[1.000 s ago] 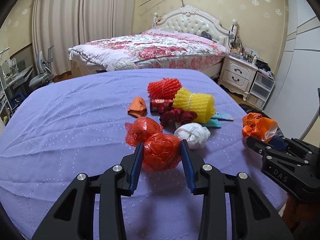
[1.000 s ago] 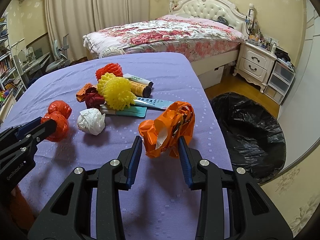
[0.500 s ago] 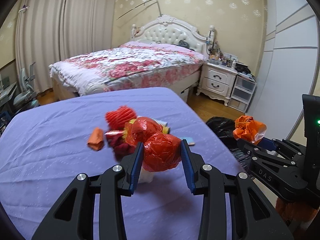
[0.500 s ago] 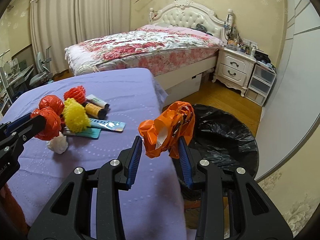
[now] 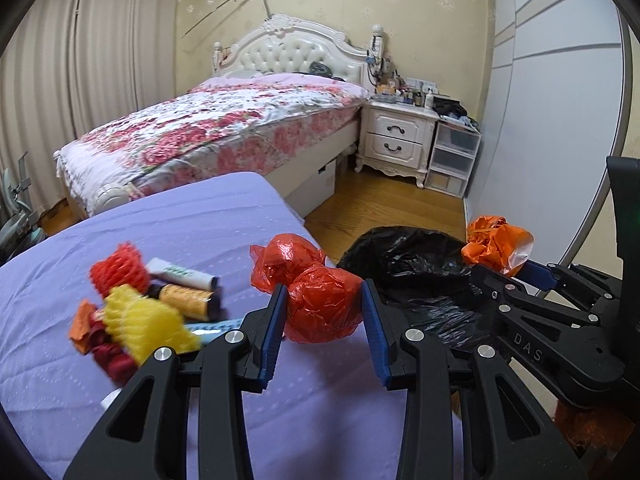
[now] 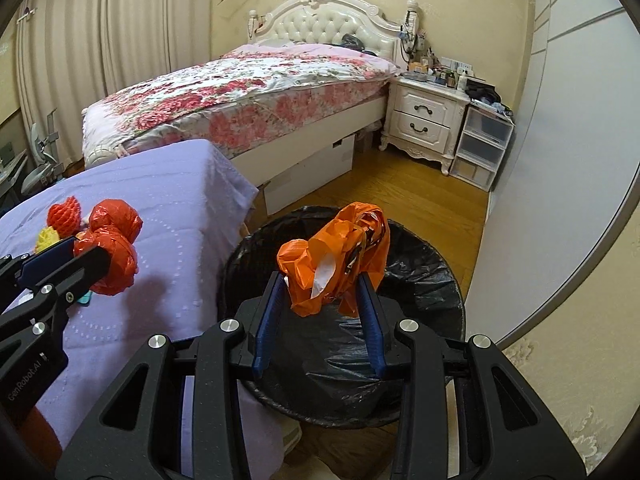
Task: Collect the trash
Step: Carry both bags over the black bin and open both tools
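My left gripper (image 5: 322,294) is shut on a crumpled red plastic bag (image 5: 320,300), held in the air above the right edge of the purple-covered table (image 5: 180,236). The right wrist view has that red bag (image 6: 114,252) at its left. My right gripper (image 6: 320,284) is shut on a crumpled orange plastic bag (image 6: 336,252) over the open bin lined with a black bag (image 6: 420,280). From the left wrist view the orange bag (image 5: 496,242) hangs right of the black bin (image 5: 408,264). Several trash items lie on the table: a yellow foam net (image 5: 148,324), a red foam net (image 5: 118,270) and tubes (image 5: 184,276).
The bin stands on the wooden floor (image 6: 420,196) just right of the table. Beyond are a bed with a floral cover (image 6: 256,92), a white nightstand (image 6: 424,120), plastic drawers (image 6: 480,148) and a pale wardrobe door (image 5: 552,120) at the right.
Both grippers have swung to the right with their bags. The red bag has left the table's middle for its right edge; the orange bag has gone from above the table to above the bin.
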`<state>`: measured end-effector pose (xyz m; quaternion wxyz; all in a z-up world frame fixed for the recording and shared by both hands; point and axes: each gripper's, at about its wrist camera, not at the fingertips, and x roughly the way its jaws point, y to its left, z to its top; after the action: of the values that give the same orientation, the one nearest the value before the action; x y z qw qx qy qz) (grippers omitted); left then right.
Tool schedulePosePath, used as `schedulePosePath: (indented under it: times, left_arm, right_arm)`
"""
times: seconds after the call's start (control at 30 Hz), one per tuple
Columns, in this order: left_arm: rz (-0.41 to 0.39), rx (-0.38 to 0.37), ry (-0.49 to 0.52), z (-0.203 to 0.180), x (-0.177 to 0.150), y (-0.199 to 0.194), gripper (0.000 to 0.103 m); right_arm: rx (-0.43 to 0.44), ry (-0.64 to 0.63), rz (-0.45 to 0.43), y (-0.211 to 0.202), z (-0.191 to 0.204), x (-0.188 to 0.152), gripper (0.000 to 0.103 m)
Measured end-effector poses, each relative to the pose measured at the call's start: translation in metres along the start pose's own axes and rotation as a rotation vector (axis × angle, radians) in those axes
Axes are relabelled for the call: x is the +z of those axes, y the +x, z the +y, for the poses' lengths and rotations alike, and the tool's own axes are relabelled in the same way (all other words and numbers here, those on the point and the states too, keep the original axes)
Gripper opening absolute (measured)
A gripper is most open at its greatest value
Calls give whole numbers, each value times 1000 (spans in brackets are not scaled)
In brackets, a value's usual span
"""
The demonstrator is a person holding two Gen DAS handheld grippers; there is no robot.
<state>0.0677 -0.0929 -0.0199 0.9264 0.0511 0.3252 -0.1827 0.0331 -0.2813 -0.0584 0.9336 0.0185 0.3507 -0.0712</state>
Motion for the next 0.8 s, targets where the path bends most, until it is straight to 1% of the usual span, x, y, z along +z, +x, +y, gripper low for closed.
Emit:
schedulePosePath:
  times: [0.23, 0.57, 0.63, 0.67, 0.7, 0.73, 0.77, 0.8]
  left_arm:
    - [50, -18, 37, -22, 9, 36, 38]
    - [52, -12, 95, -45, 16, 57, 38]
    - [59, -9, 95, -46, 16, 60, 40]
    - [63, -10, 94, -47, 15, 61, 43]
    - [66, -7, 94, -47, 15, 61, 53]
    - [67, -1, 93, -47, 14, 61, 59]
    - [62, 2, 91, -47, 15, 60, 62]
    - [57, 3, 89, -47, 15, 58, 63]
  right_arm:
    - [-19, 33, 34, 21, -17, -2, 36]
    - [-39, 64, 44, 34, -32, 1, 36]
    - [-41, 68, 51, 35, -35, 1, 37]
    - [-41, 68, 53, 36, -35, 1, 38]
    - [-43, 71, 53, 37, -36, 1, 41]
    - [-46, 76, 50, 36, -37, 1, 49]
    - [-50, 83, 47, 36, -38, 1, 53]
    - [-53, 88, 45, 36, -39, 1, 55]
